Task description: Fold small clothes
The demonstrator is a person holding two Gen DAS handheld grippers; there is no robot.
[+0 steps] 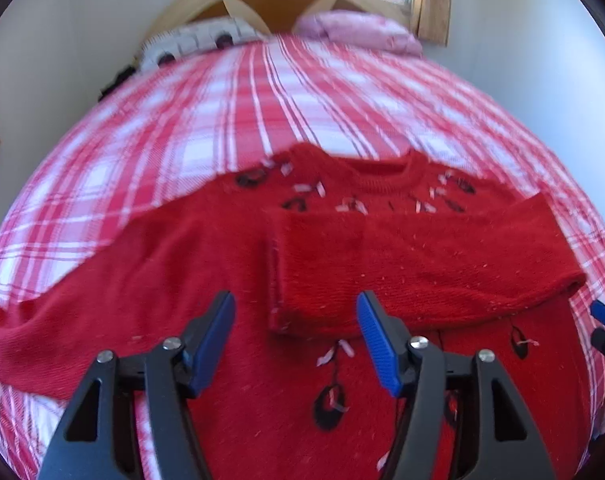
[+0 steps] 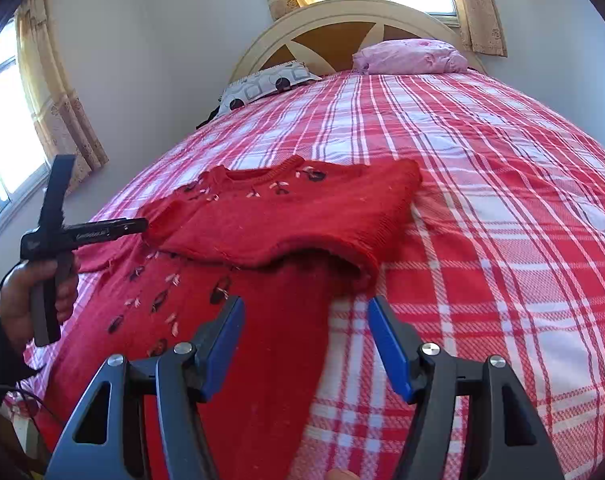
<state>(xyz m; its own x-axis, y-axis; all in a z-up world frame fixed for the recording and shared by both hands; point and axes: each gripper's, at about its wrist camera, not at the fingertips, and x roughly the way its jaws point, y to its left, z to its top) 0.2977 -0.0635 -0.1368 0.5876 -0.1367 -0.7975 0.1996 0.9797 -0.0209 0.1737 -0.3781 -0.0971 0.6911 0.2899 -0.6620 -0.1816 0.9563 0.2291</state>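
**One sleeve folded in, the other still spread out to the left**

The red sweater lies flat on the plaid bedspread, neck towards the headboard and hem towards the person; the right sleeve is already folded across the chest, its cuff lying near the middle of the body; the left sleeve stretches out sideways towards the left edge of the bed, its long axis running roughly across the bed, at right angles to the sweater's body.

The left gripper hovers over the sweater's middle, just short of the folded cuff, jaws partly apart with nothing between them; the right gripper hangs over the sweater's right edge, where knit meets bedspread, jaws likewise apart and empty.

Judging by the layout, the spread sleeve is the next piece to fold; it lies to the left of the left gripper and well away from the right one, so the left hand is the nearer; the fold would carry the cuff rightwards across the chest, onto the first sleeve.
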